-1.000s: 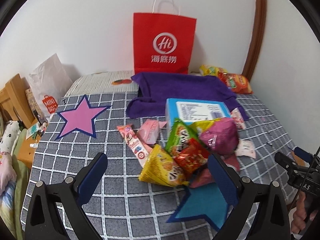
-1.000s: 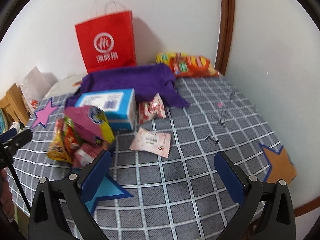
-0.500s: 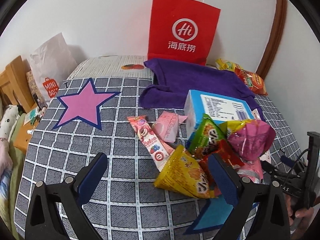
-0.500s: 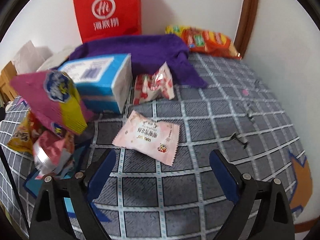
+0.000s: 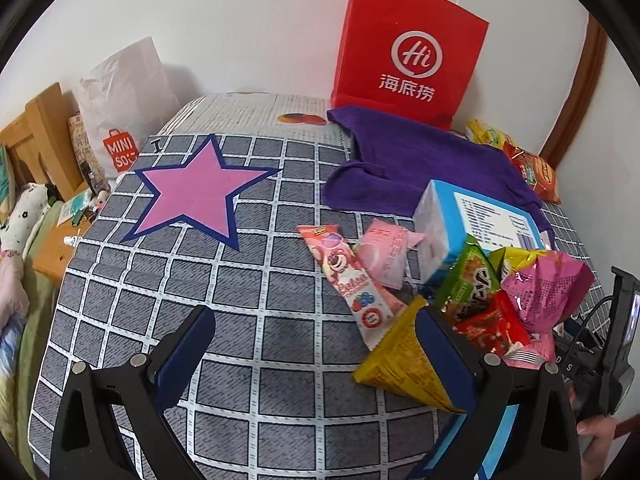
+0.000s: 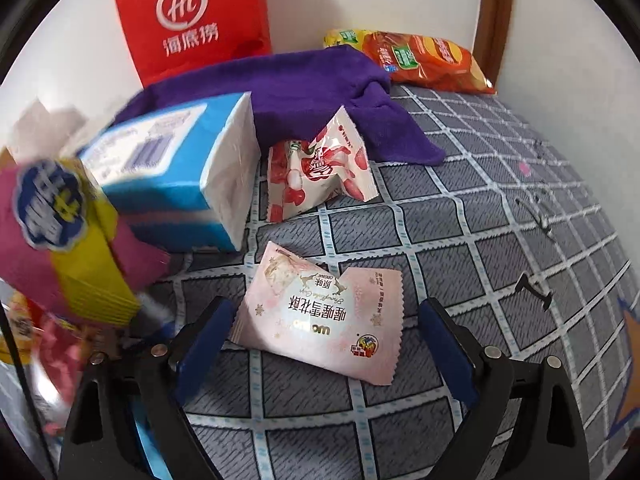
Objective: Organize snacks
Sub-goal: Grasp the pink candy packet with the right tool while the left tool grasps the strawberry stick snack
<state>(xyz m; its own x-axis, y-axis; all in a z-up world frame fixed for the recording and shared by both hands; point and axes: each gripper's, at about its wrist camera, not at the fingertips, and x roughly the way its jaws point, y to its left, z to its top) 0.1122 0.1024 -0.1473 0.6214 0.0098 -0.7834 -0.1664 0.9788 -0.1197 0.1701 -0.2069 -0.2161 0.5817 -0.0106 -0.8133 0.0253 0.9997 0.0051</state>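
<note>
R claw (image 6: pixel 324 344) open round pale pink packet (image 6: pixel 320 316).

Red paper bag (image 5: pixel 408 52), purple cloth (image 5: pixel 420 160)

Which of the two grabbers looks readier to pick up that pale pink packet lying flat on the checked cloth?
The right gripper, probably. Its open fingers already straddle the pale pink packet. The left gripper hangs open over bare checked cloth beside the snack pile, not lined up with that packet.
</note>
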